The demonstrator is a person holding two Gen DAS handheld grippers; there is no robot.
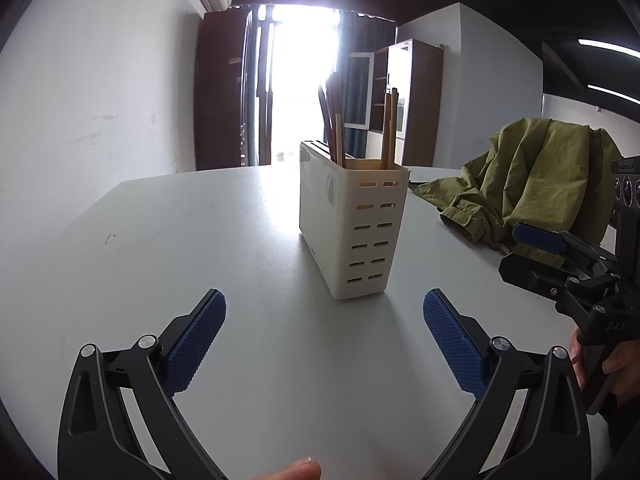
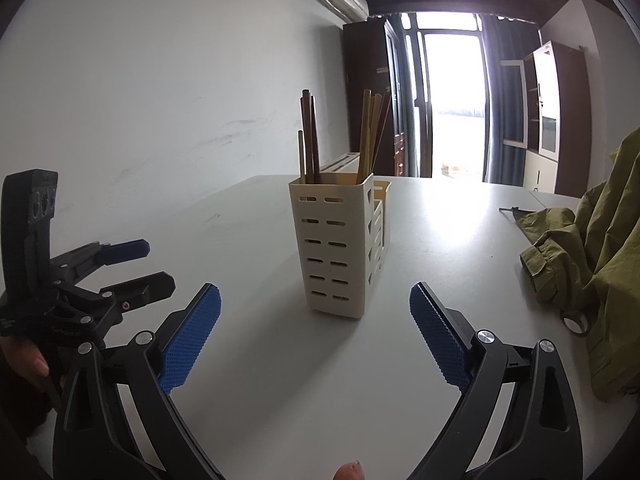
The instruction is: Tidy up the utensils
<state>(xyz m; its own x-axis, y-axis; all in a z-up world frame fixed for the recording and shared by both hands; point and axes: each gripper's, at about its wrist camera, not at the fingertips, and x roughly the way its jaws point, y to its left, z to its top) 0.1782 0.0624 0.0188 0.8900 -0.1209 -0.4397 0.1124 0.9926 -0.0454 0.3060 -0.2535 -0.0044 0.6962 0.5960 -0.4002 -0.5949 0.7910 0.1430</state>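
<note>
A cream slotted utensil holder (image 1: 352,224) stands upright on the white table (image 1: 180,248), with several wooden chopsticks (image 1: 336,128) sticking out of its top. My left gripper (image 1: 324,316) is open just in front of the holder, nothing between its blue pads. In the right wrist view the same holder (image 2: 340,244) and chopsticks (image 2: 368,136) stand ahead of my right gripper (image 2: 316,312), which is open and empty too. The right gripper (image 1: 524,252) also shows at the right edge of the left wrist view, and the left gripper (image 2: 156,264) at the left of the right wrist view.
An olive-green jacket (image 1: 532,176) lies bunched on the table to the right of the holder, seen again as the jacket (image 2: 592,256) in the right wrist view. A white wall (image 2: 160,100) runs along the table's left side. A bright window (image 2: 452,100) and cabinets stand behind.
</note>
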